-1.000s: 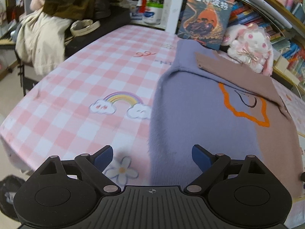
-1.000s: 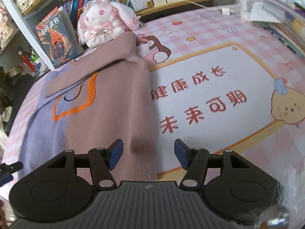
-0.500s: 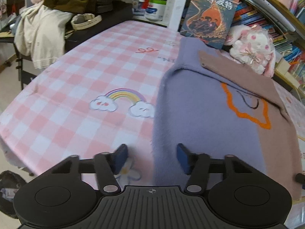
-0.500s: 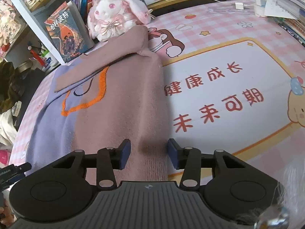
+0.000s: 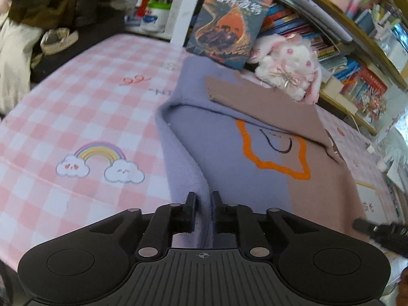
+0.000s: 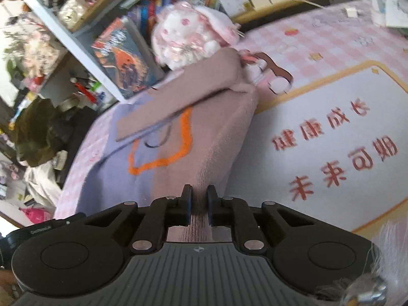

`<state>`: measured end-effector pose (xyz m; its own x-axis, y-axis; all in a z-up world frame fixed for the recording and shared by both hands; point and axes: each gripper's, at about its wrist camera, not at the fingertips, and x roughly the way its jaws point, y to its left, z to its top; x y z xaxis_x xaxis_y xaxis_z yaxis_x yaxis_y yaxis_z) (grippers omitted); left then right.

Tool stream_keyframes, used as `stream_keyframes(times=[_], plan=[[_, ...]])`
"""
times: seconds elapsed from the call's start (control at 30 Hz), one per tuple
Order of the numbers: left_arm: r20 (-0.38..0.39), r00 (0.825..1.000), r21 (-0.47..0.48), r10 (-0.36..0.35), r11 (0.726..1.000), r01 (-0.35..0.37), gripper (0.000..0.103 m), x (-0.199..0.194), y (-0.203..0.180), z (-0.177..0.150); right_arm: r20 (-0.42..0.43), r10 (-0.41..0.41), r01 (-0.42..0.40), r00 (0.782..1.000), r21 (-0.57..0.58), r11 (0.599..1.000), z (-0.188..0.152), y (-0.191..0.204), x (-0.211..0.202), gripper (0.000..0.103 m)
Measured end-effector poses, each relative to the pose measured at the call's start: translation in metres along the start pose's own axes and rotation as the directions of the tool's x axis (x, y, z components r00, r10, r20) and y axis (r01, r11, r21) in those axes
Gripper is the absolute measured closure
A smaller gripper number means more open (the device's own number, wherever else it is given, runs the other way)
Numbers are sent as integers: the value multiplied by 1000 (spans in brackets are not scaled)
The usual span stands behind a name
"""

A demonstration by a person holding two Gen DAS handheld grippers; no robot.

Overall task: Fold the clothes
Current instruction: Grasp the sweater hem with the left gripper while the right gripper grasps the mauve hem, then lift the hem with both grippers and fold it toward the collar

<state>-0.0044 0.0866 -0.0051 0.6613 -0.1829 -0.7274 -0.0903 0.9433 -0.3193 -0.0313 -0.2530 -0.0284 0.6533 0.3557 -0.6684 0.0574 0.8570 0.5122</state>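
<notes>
A lilac and dusty-pink sweater [image 5: 229, 153] with an orange outline design lies on the pink checked tablecloth [image 5: 76, 107], its sleeves folded across the top. My left gripper [image 5: 204, 199] is shut on the sweater's near lilac hem corner, and the fabric rises in a ridge to the jaws. In the right wrist view the sweater [image 6: 204, 132] shows its pink side. My right gripper [image 6: 199, 191] is shut on the near pink hem corner, lifted off the cloth.
A plush rabbit [image 5: 288, 68] and an upright book [image 5: 229, 25] stand at the sweater's far end, against bookshelves [image 5: 357, 58]. A printed panel with red characters [image 6: 331, 153] lies right of the sweater. A pile of clothes [image 5: 25, 38] sits far left.
Both grippers closed from open onto the sweater's near hem corners and raised them, so the fabric now ridges up to each pair of jaws.
</notes>
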Motion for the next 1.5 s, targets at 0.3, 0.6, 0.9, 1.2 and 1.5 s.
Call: stream_keyframes(times=[0.3,0.6,0.9,1.2,1.5], plan=[[-59,991,-238,-123,966,106,27,6,38,-6,-34,-52,55,998,118,992,-11,-27,2,64],[-50,991,-309,-122,946,101,50,14,49,-3,-44,-8,14,999,158,987,-7,-29,9,61],[-78,987,-347,-139,932,104,58,12,53,-5,-91,51,-32,995,194,980,-3,-32,16,72],[-117,986,-344,-119,936,72,99,7,46,-19,-82,33,-14,996,225,974,-12,-46,3,93],[-103,982,-370,-156,923,107,99,-19,46,-41,-77,63,-44,995,226,973,-27,-54,-34,93]])
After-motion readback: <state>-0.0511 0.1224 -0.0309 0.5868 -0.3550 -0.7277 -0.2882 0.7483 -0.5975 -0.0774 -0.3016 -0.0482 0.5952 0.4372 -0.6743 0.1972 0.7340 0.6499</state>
